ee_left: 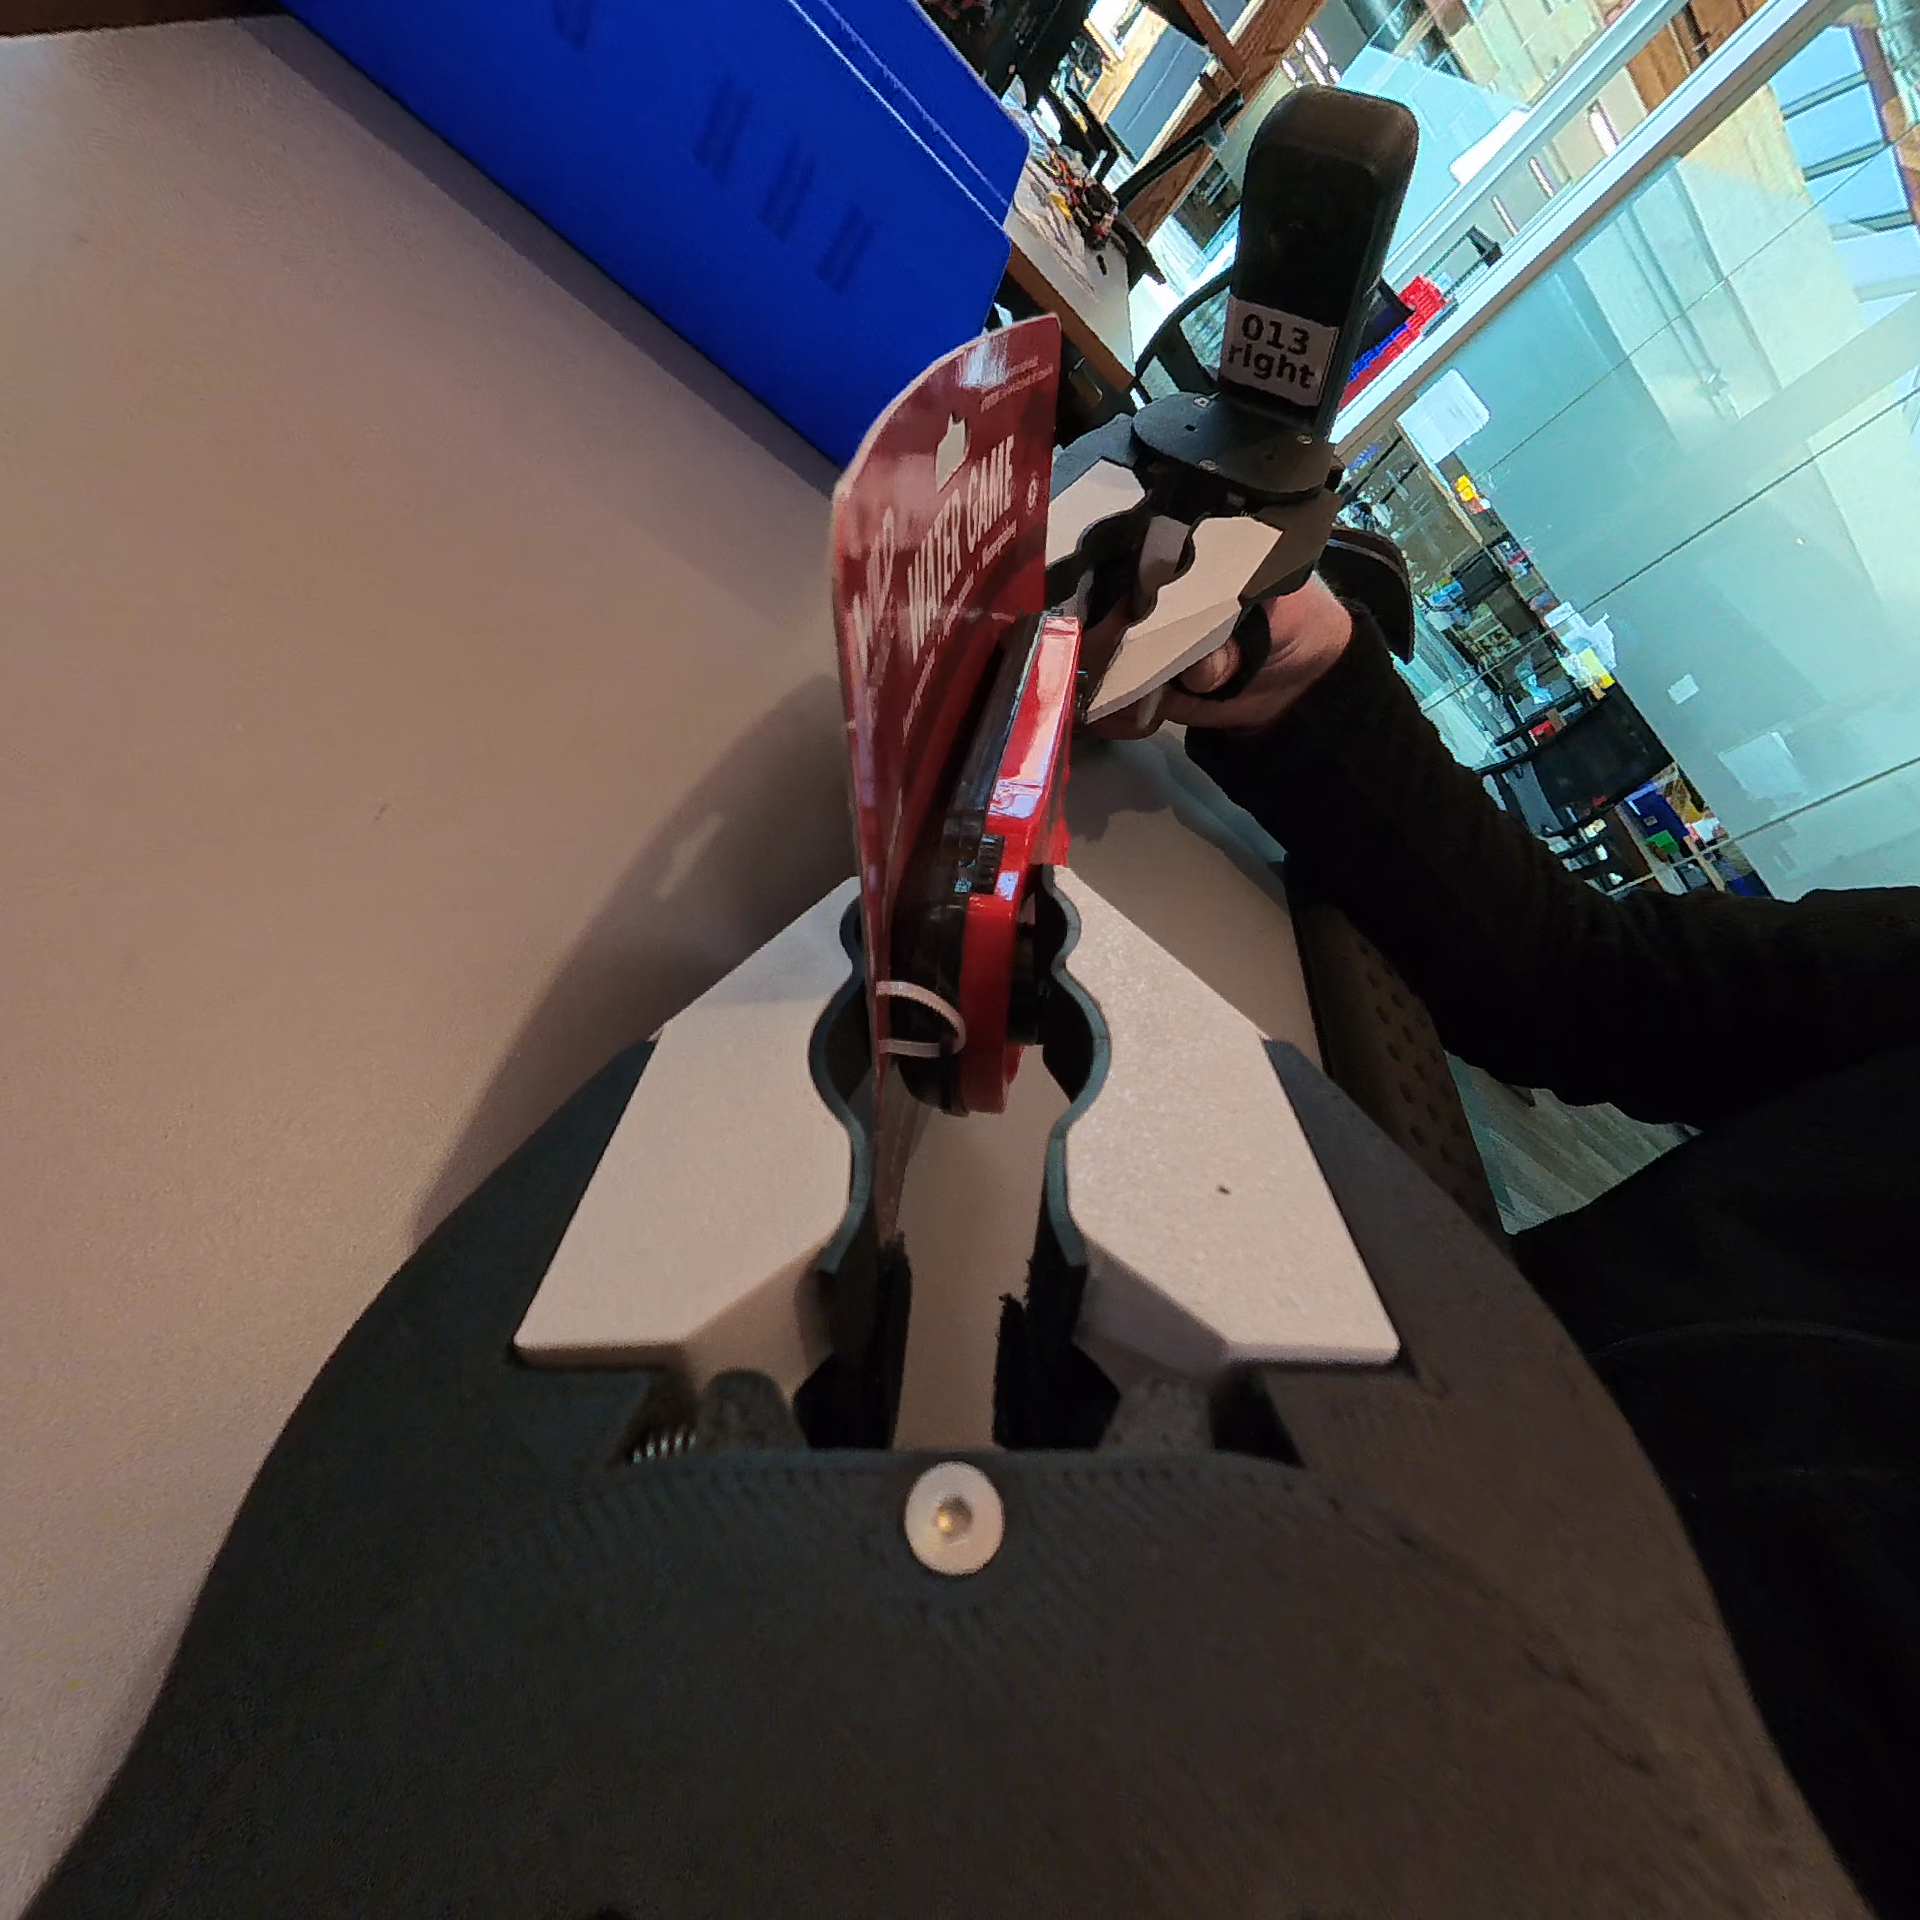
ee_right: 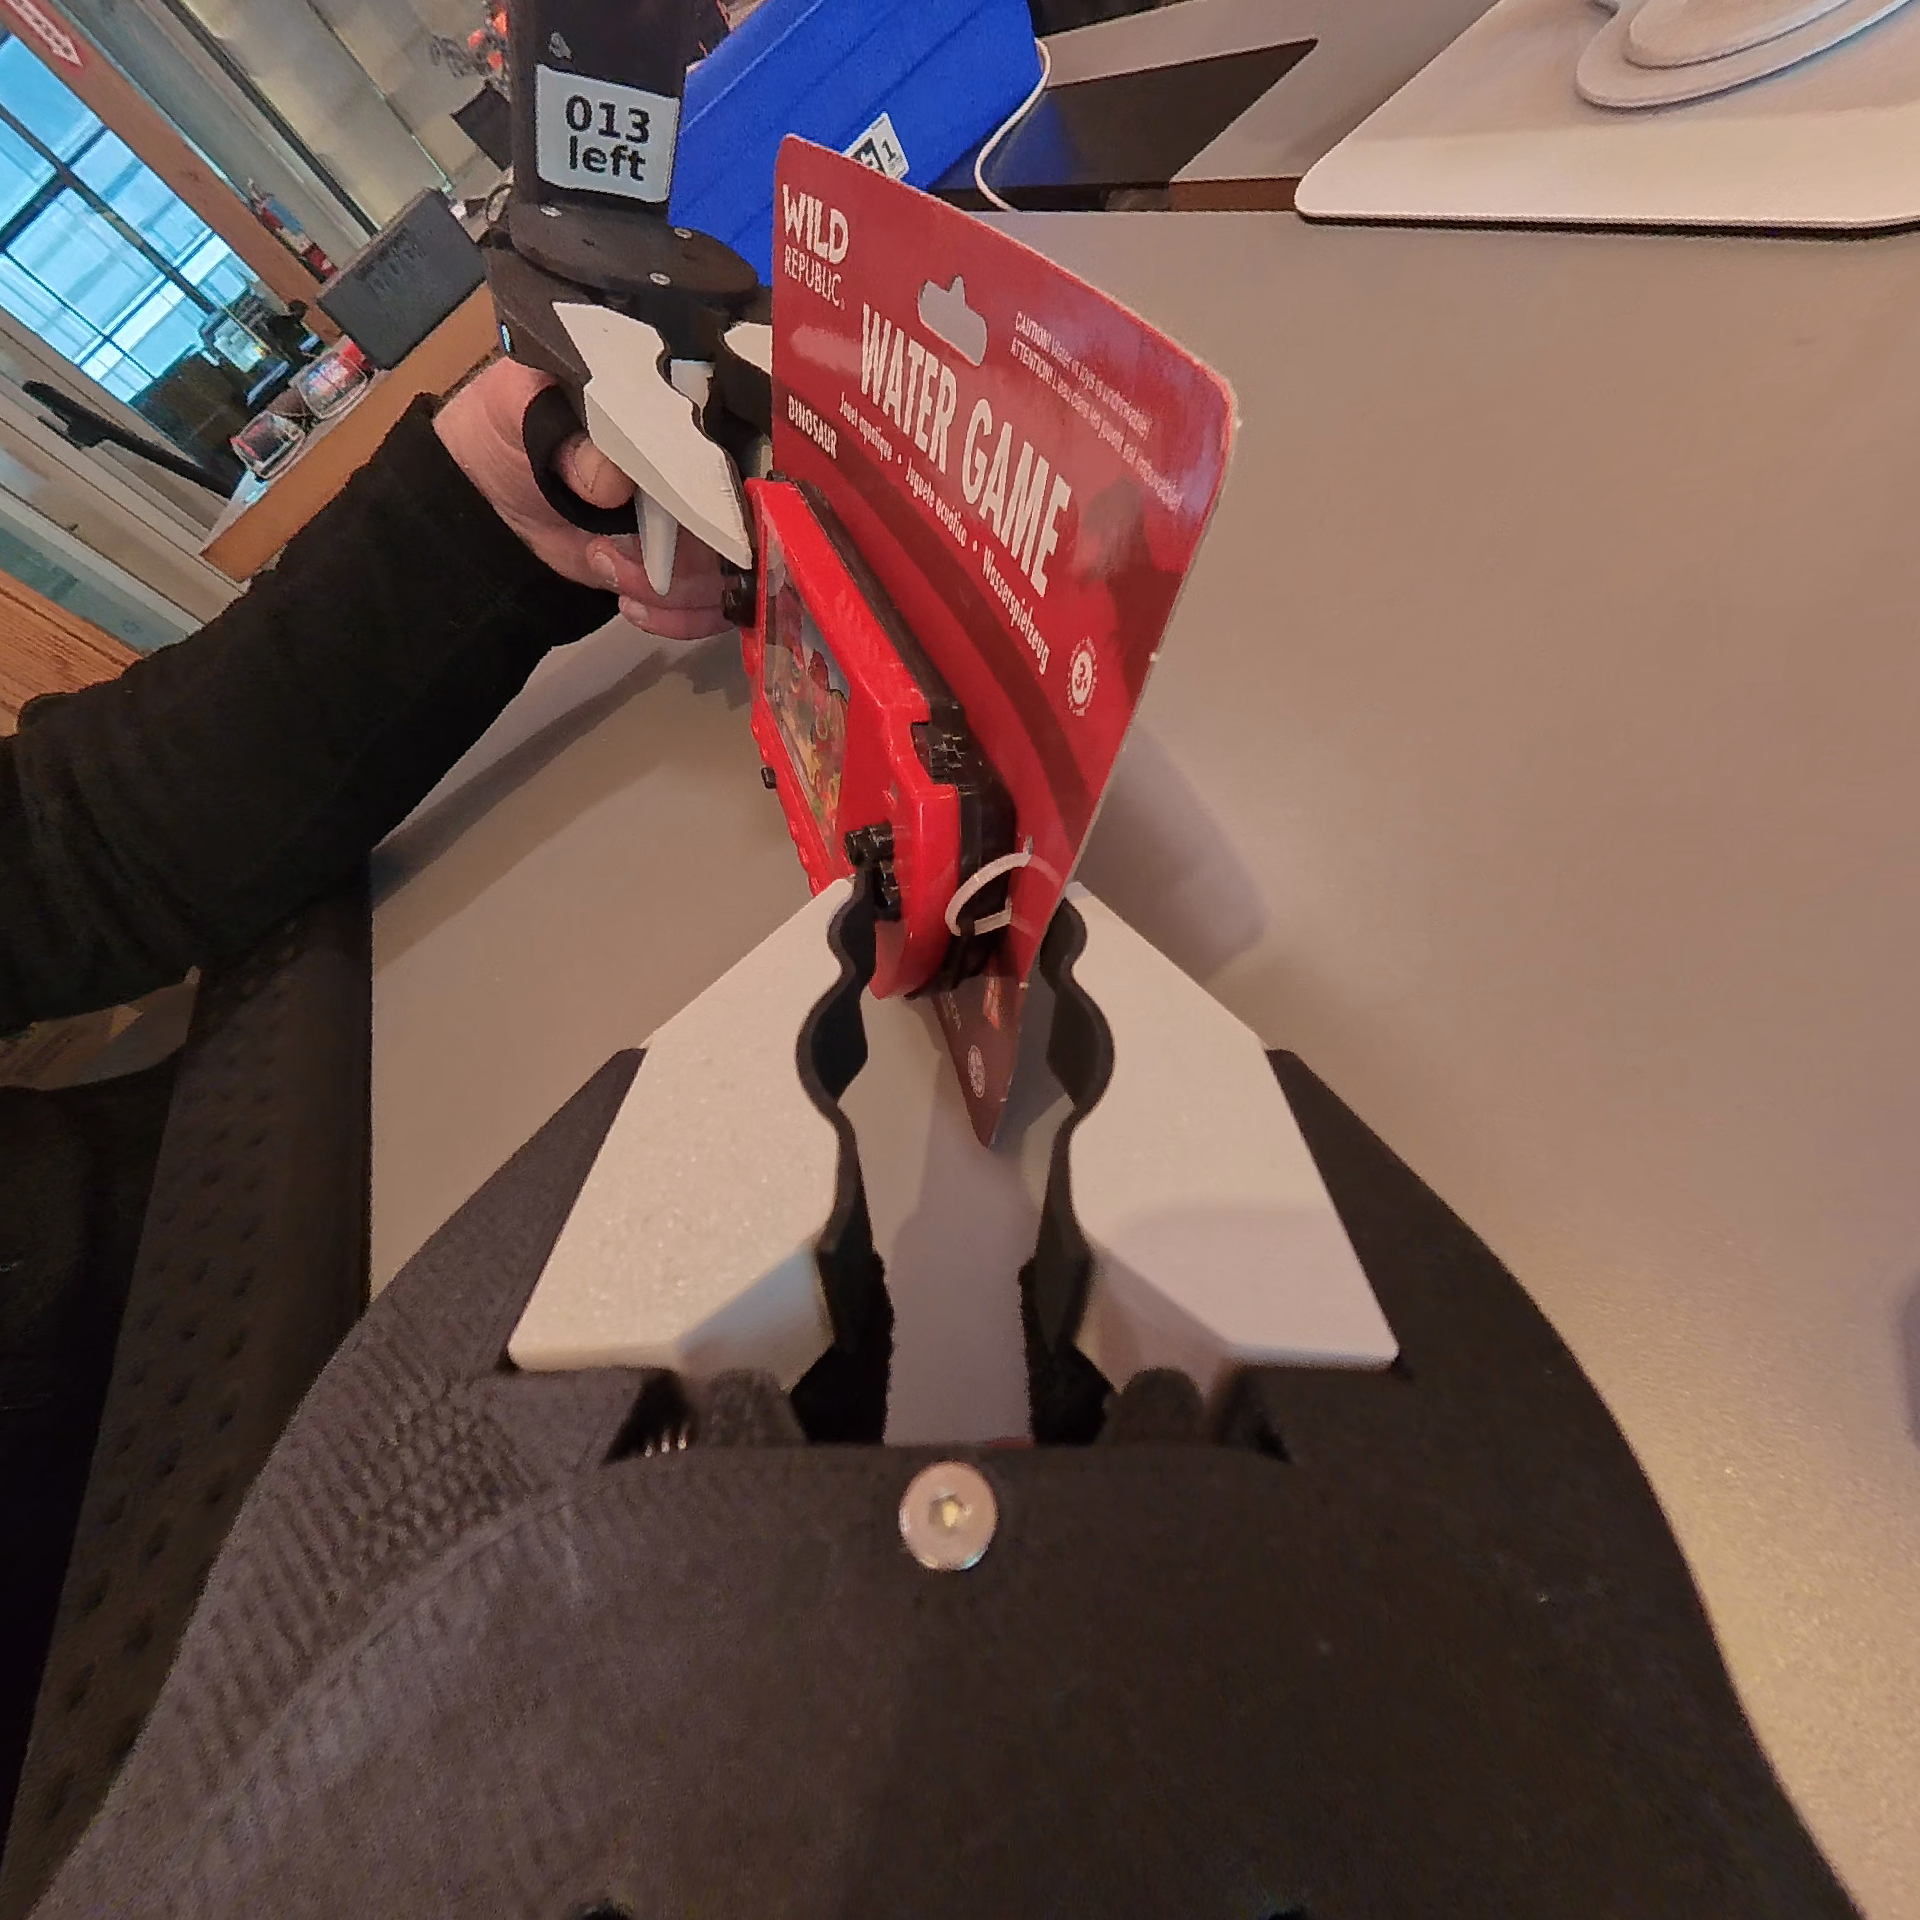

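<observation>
The left gripper and the right gripper each have their jaws pinching an opposite end of a red handheld water-game toy, which is tied by a white cable tie to a red backing card; the package stands on edge in the air above the grey desk, between the two grippers. Each pinch sits near a corner, partly on thin card, so a pull or twist from either side could bend the card or let the toy slip and drop onto the desk. A blue bin stands at the far side of the desk, well apart, and a dark perforated chair back is near the desk edge; neither blocks the package.
</observation>
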